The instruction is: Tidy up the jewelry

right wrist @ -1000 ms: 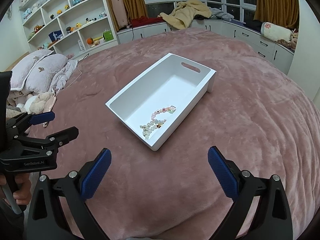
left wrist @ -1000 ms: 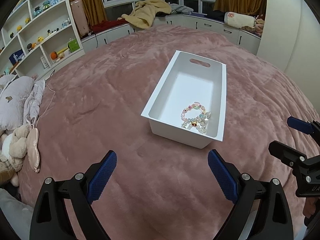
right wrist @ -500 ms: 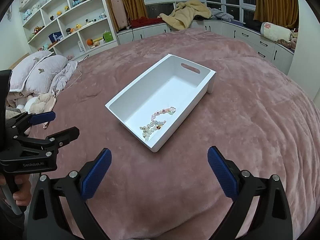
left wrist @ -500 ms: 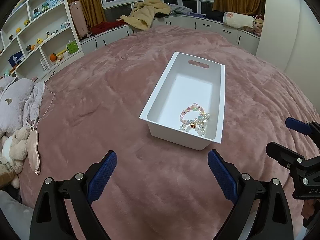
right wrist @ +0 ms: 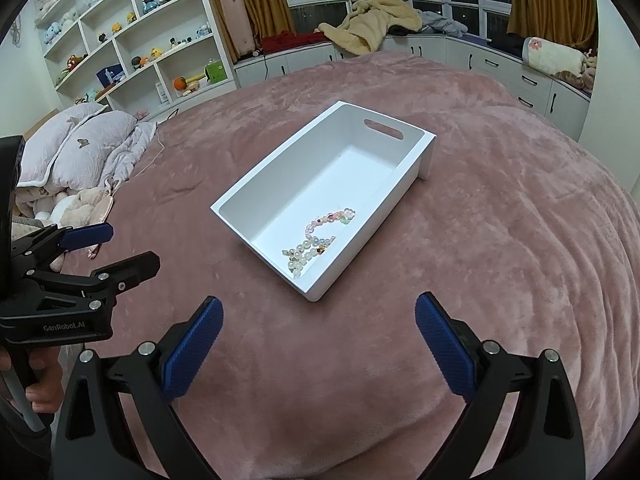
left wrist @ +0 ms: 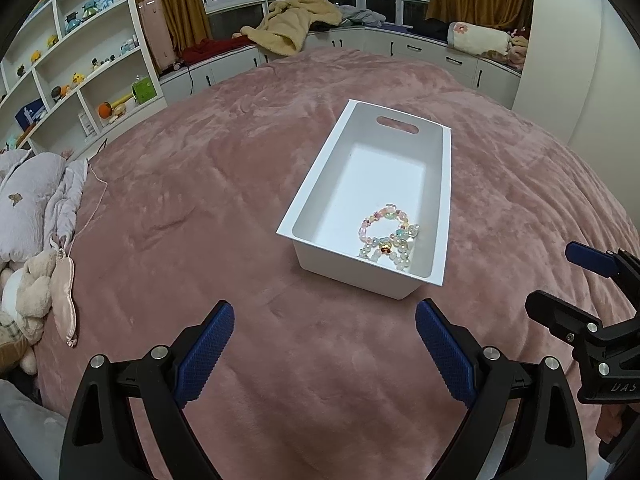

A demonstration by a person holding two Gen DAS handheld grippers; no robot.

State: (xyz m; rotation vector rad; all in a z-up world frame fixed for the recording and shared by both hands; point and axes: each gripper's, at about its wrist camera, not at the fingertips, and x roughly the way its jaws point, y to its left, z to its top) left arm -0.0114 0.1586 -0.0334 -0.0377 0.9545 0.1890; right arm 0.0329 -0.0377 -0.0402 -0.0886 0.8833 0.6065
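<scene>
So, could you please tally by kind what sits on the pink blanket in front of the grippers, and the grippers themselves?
White bin: 1
Pile of beaded jewelry inside it, pieces too tangled to separate: 1
Grippers, left gripper and right gripper, both open and empty: 2
Total: 4

Your left gripper bore white lettering, "GenRobot.AI", on its black body in the right wrist view. Your right gripper showed only a partial marking, "UAS", in the left wrist view.
</scene>
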